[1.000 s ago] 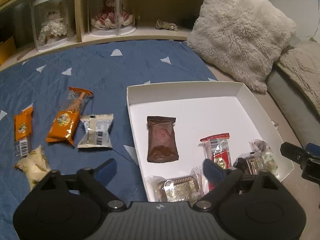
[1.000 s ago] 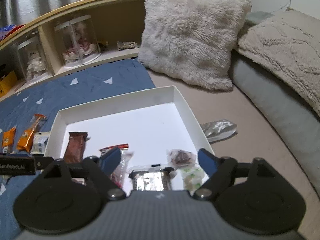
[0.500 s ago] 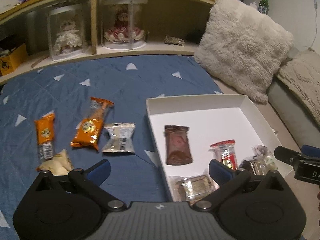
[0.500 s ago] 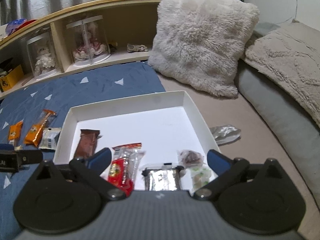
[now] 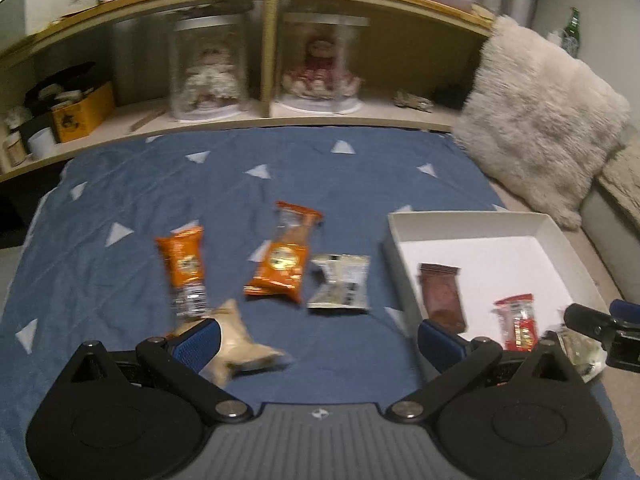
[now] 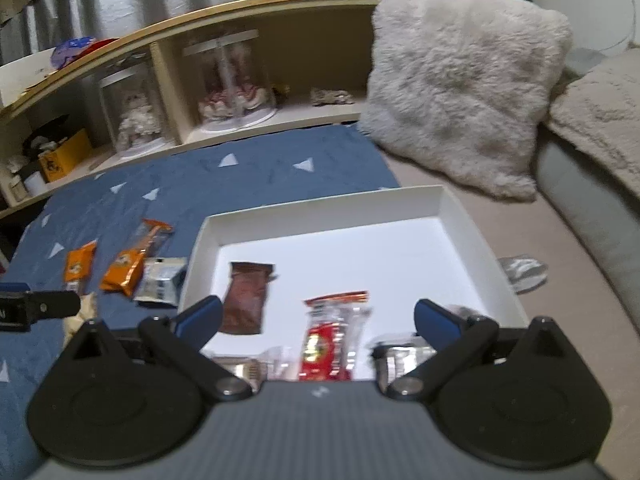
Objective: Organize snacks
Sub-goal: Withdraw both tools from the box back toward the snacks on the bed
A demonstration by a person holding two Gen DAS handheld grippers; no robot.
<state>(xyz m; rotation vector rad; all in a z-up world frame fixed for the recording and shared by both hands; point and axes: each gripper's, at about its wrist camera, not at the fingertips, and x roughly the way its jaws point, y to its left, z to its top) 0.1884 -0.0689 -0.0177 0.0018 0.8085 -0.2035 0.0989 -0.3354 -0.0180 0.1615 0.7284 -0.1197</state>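
A white box (image 6: pixel 320 208) lies on the bed and holds a brown pack (image 6: pixel 248 300), a red pack (image 6: pixel 332 336) and silvery and clear packs near its front edge. My right gripper (image 6: pixel 318 318) hovers open over that front edge, holding nothing. Left of the box, on the blue blanket (image 5: pixel 120 300), lie a small orange pack (image 5: pixel 184 268), a larger orange pack (image 5: pixel 284 264), a silver pack (image 5: pixel 340 284) and a cream pack (image 5: pixel 236 344). My left gripper (image 5: pixel 318 340) is open and empty above the blanket, its left fingertip over the cream pack.
A curved wooden shelf (image 5: pixel 260 120) with dolls under clear domes runs along the back. A fluffy pillow (image 6: pixel 460 92) and a grey cushion (image 6: pixel 580 208) stand to the right. A silver wrapper (image 6: pixel 524 272) lies outside the box on its right.
My left gripper has swung left from the box's front corner to above the loose packs on the blanket. The right gripper has drawn back and left along the box. Both jaws have spread slightly wider.
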